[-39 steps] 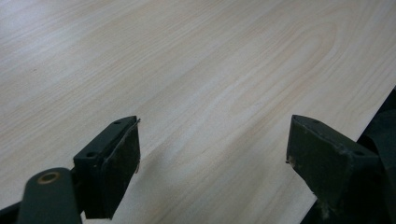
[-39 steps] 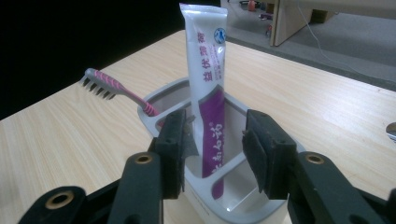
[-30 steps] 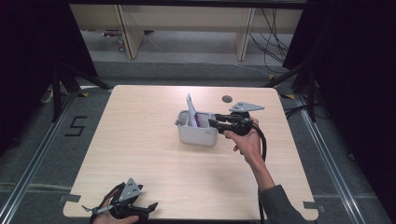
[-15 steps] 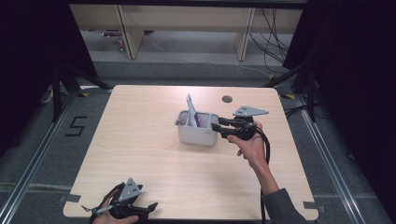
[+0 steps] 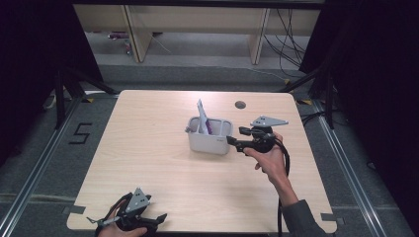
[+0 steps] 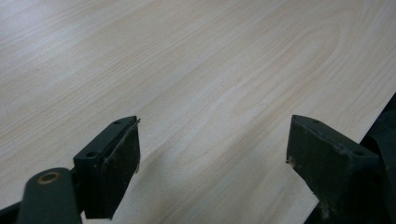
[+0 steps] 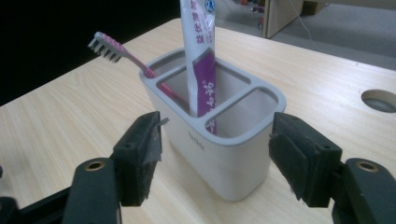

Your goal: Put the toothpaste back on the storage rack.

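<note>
The white holder (image 5: pixel 210 136) stands upright near the middle of the table (image 5: pixel 148 158), a little toward its far right part, and it has three compartments under a grey rim. A toothpaste tube (image 7: pixel 200 60), white and purple, rises out of the middle compartment, leaning slightly. A pink-and-white toothbrush (image 7: pixel 123 53) sits in the compartment beyond it, bristles up and tilted out over the rim. The compartment nearest the camera in the right gripper view looks empty.

Right beside the holder, the right gripper (image 5: pixel 236 138) points at its near end. Its jaws have just been opening, and now they stand wide apart, one on each side of the holder's end; in the right gripper view there is a clear gap between each pad and the wall, so nothing is pressed. The person's right hand (image 5: pixel 269 158) holds it level above the tabletop.

Well apart, at the near left edge of the table, the left gripper (image 5: pixel 148 224) rests low in the left hand, jaws spread with only bare wood between them. A round hole (image 5: pixel 240 104) sits in the tabletop behind the holder.
</note>
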